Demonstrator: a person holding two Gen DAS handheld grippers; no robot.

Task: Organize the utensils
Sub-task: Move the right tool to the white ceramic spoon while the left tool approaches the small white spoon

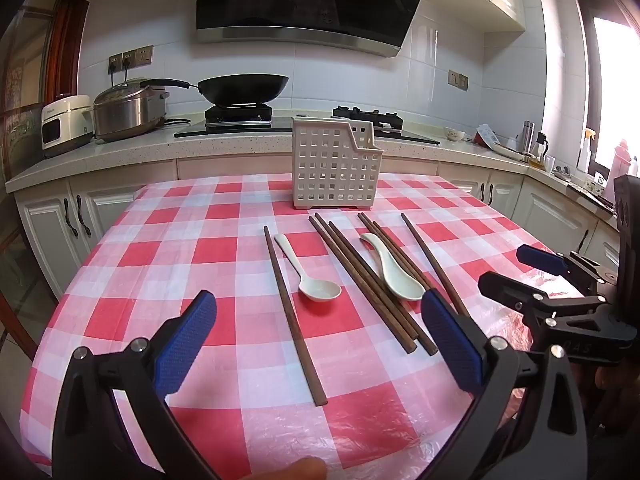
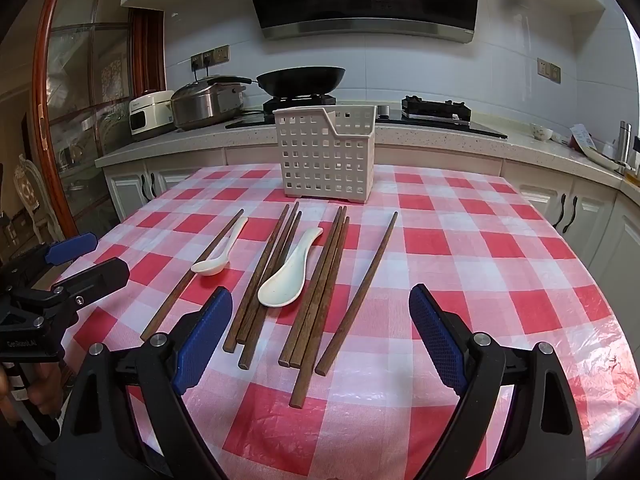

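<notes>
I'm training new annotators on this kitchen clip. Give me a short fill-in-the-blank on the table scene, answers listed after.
1. The number of white ceramic spoons lying on the red-and-white checked tablecloth is ____.
2. The white perforated plastic utensil holder stands upright and so far holds ____.
3. The dark brown wooden chopsticks all lie ____ the holder.
4. Left gripper and right gripper both have their jaws ____.

Missing words: two; nothing; outside; open
</notes>
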